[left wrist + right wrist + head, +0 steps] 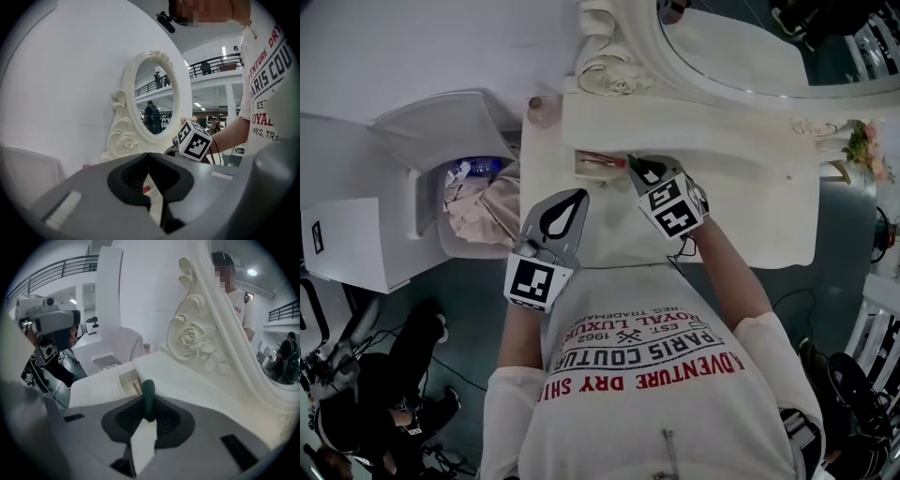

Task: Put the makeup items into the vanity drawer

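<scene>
The right gripper (636, 167) has its jaws closed on a slim dark green makeup item (149, 392), whose rounded end sticks out past the tips. It hangs just at the 4 o'clock side of the open drawer (598, 161). That drawer is set into the vanity (750, 216) top and already has reddish items (602, 160) lying in it. The left gripper (578, 199) sits at 7 o'clock of the right one, over the front of the vanity. Its jaws are brought together with nothing between them.

At 12 o'clock the oval mirror (722, 47) and its carved rose (614, 73) rise behind the drawer and close that side. A small brownish round thing (534, 103) sits at the vanity's far left corner. Off the left edge, at 9 o'clock, stands a white bin (427, 197) stuffed with crumpled material. Flowers (867, 150) mark the far right end at 3 o'clock.

The tabletop from the right gripper towards 3 o'clock lies bare. The front edge runs close under both forearms.
</scene>
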{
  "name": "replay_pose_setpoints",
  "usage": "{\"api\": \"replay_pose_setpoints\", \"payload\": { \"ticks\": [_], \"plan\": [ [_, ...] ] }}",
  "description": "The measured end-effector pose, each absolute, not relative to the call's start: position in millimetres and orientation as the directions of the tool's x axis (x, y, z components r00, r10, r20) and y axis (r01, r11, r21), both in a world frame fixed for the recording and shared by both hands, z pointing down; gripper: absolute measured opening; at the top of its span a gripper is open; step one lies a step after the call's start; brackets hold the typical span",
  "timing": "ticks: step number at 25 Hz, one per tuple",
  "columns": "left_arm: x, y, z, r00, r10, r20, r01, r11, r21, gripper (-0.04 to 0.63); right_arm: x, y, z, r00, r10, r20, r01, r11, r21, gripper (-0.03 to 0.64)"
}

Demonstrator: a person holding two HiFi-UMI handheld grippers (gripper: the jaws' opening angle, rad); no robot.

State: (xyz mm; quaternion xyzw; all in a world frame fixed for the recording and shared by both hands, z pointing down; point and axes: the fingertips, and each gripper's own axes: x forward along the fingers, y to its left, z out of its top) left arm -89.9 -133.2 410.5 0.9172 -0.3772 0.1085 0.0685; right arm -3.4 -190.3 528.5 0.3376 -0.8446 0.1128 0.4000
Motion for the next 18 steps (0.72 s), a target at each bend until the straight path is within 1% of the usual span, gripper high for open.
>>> {"api": "replay_pose_setpoints", "payload": {
  "ticks": [6,10,13,14,16,18],
  "plan": [
    [-142.4,-136.0,416.3,0.652,-0.717,0.246,-0.745,-0.667,0.030,0.011,-53.3,-196.5,539.1,-0.466,-0.437,0.769,-0.621,0.781,0.068,0.063],
    [-162.8,-135.3,420.7,0.626,-0.734,0.265,-0.769,-0.637,0.054,0.011,-72.1,-200.9,550.4,-0.459,-0.403,0.792,-0.608,0.792,0.051,0.076],
    [-171.1,-136.0,424.4,0.623,-0.737,0.263,-0.770,-0.637,0.038,0.011,-79.1,-200.2,560.0,-0.465,-0.367,0.806,-0.603,0.798,0.016,0.086],
    [-172.8,-136.2,425.8,0.620,-0.737,0.267,-0.772,-0.634,0.041,0.011,-80.9,-199.3,562.6,-0.474,-0.354,0.806,-0.608,0.794,-0.008,0.096],
    [-174.5,-136.6,428.8,0.612,-0.738,0.284,-0.780,-0.622,0.064,0.011,-82.9,-198.1,566.2,-0.493,-0.335,0.803,-0.623,0.780,-0.056,0.153],
    [-173.8,-137.3,431.5,0.605,-0.739,0.297,-0.787,-0.611,0.085,0.011,-80.9,-199.7,567.3,-0.497,-0.335,0.800,-0.635,0.769,-0.073,0.169]
  ]
}}
